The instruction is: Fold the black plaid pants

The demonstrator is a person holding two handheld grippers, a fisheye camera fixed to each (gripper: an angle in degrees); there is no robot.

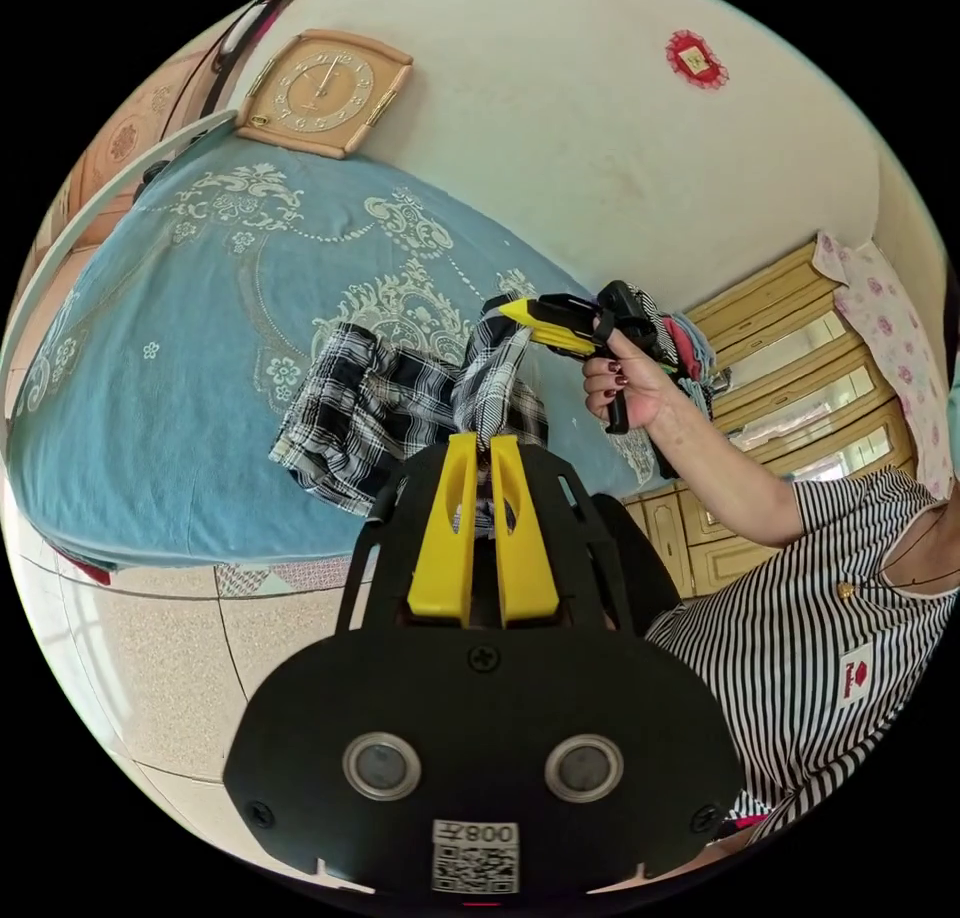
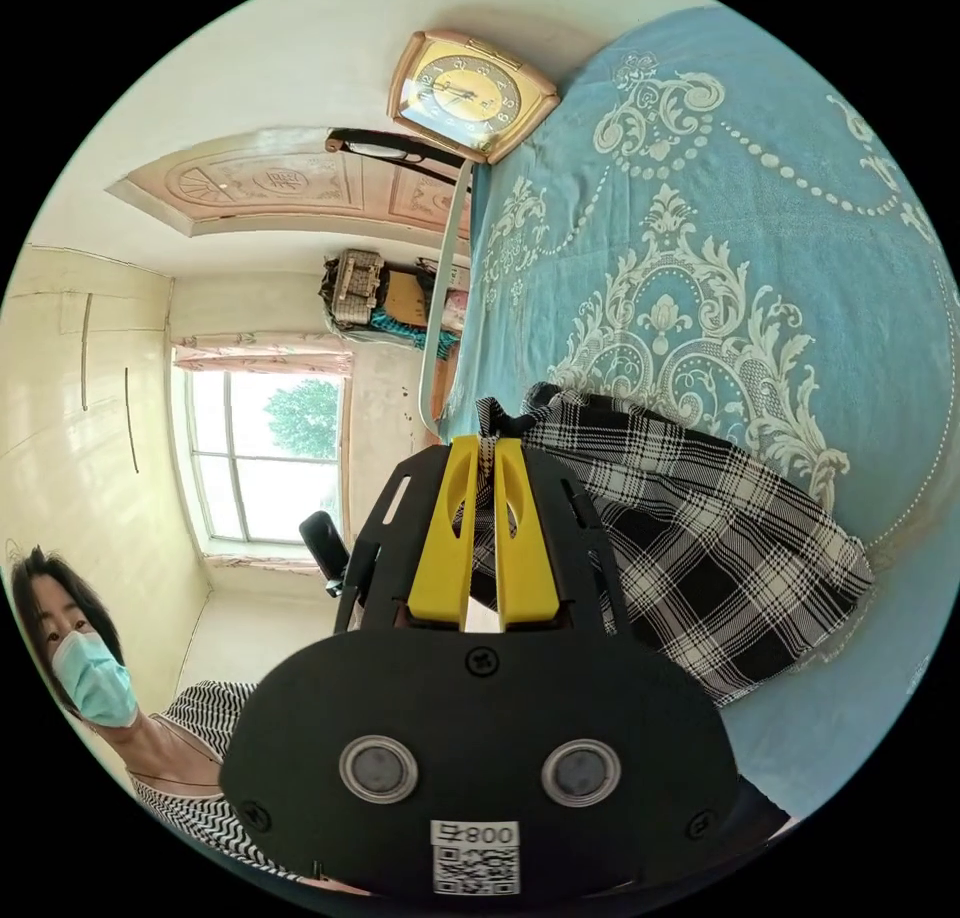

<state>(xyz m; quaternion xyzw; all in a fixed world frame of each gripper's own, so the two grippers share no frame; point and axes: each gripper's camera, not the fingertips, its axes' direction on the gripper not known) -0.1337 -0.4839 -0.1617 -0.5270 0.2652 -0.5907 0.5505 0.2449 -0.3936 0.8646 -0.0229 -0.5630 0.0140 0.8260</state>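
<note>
Left gripper (image 1: 484, 448): yellow jaws nearly together, clamped on a bunched strip of the black plaid pants (image 1: 400, 408), frame centre. In the left gripper view the pants lie crumpled on the blue bedspread (image 1: 170, 358), near the bed edge, with one part pulled up from the heap toward both grippers. The right gripper (image 1: 510, 310) enters the same view right of centre, held in a hand (image 1: 630, 383); its yellow jaws look closed on the raised fabric at its top. A person in a striped shirt (image 1: 810, 638) fills the lower right; wooden drawers (image 1: 800, 358) behind at right, a clock (image 1: 325, 88) at upper left. Right gripper view: right gripper (image 2: 487, 448) jaws close together, pinching an edge of the pants (image 2: 700, 558), which spread flat to the right of centre over the bedspread (image 2: 750, 208). Clock (image 2: 470, 93) at top centre, window (image 2: 265, 458) at left, and the person in the lower left corner.
</note>
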